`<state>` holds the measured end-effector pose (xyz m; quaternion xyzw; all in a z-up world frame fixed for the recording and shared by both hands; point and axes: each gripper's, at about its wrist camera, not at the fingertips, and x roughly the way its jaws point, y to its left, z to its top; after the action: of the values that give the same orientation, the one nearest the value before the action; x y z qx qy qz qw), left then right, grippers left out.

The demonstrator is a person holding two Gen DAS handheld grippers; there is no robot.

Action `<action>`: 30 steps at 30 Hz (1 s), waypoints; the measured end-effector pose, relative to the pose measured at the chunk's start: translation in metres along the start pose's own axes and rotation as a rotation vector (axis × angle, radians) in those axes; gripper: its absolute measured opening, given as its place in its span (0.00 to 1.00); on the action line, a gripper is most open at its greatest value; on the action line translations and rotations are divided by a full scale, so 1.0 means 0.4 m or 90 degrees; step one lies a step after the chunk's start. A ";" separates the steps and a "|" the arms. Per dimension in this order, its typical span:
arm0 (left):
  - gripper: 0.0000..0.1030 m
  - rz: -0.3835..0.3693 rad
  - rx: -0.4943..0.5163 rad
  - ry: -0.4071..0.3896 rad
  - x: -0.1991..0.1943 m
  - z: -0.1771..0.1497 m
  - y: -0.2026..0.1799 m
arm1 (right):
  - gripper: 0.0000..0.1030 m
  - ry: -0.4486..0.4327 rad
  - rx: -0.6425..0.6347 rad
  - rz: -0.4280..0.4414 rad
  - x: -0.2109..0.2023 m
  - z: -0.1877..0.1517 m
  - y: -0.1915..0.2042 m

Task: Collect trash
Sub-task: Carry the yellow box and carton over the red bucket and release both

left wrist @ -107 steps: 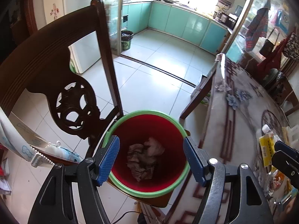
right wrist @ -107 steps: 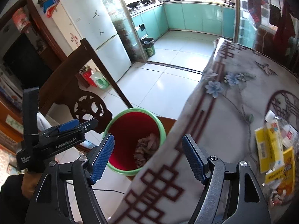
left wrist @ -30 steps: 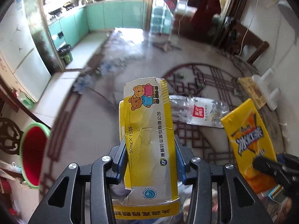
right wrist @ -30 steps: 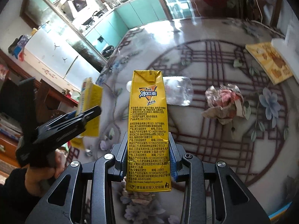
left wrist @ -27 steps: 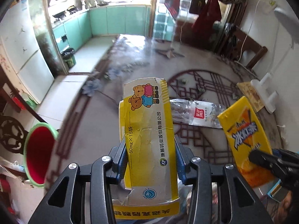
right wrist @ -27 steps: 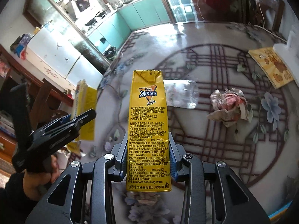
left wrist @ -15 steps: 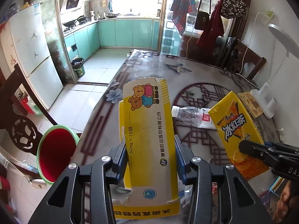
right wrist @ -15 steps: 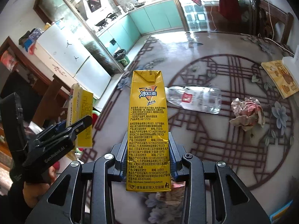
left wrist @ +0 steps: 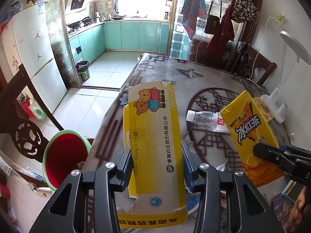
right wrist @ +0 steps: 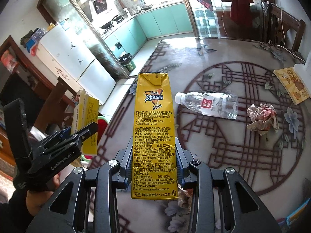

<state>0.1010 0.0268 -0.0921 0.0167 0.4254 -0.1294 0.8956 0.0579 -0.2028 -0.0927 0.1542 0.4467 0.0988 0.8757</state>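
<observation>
My left gripper (left wrist: pixel 156 165) is shut on a torn yellow and white medicine box (left wrist: pixel 153 136) with cartoon bears, held above the table's left edge. My right gripper (right wrist: pixel 153 167) is shut on a yellow iced tea carton (right wrist: pixel 153 132), also seen in the left wrist view as the tea carton (left wrist: pixel 250 134) on the right. The red bin (left wrist: pixel 62 155) with a green rim stands on a chair, low to the left of the table. An empty plastic bottle (right wrist: pixel 210 103) and a crumpled wrapper (right wrist: pixel 262 118) lie on the patterned table (right wrist: pixel 223 151).
A dark carved wooden chair (left wrist: pixel 23 136) stands left of the bin. A yellow booklet (right wrist: pixel 291 84) and a white lamp base (left wrist: pixel 276 106) sit at the table's far right. A person's hand (right wrist: pixel 38 194) holds the left gripper. Beyond the table are a tiled floor and a kitchen.
Both grippers have risen and drawn back from the table with the box and carton still held. The red bin has come further into the left wrist view.
</observation>
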 end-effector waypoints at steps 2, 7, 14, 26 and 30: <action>0.41 0.001 -0.003 -0.001 -0.001 0.000 0.013 | 0.33 0.001 -0.002 0.001 0.005 0.001 0.013; 0.41 0.005 -0.012 -0.002 -0.005 0.002 0.053 | 0.33 0.004 -0.009 0.004 0.022 0.004 0.052; 0.41 0.017 -0.032 -0.004 -0.011 0.001 0.128 | 0.33 0.009 -0.023 0.009 0.050 0.008 0.109; 0.41 0.026 -0.055 -0.001 -0.017 -0.009 0.249 | 0.33 0.021 -0.038 0.015 0.099 0.013 0.200; 0.41 0.030 -0.062 0.002 -0.016 -0.009 0.287 | 0.33 0.024 -0.042 0.017 0.119 0.013 0.233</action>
<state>0.1226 0.1396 -0.0989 -0.0166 0.4318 -0.0877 0.8975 0.0867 -0.1019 -0.0921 0.1292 0.4577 0.1282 0.8703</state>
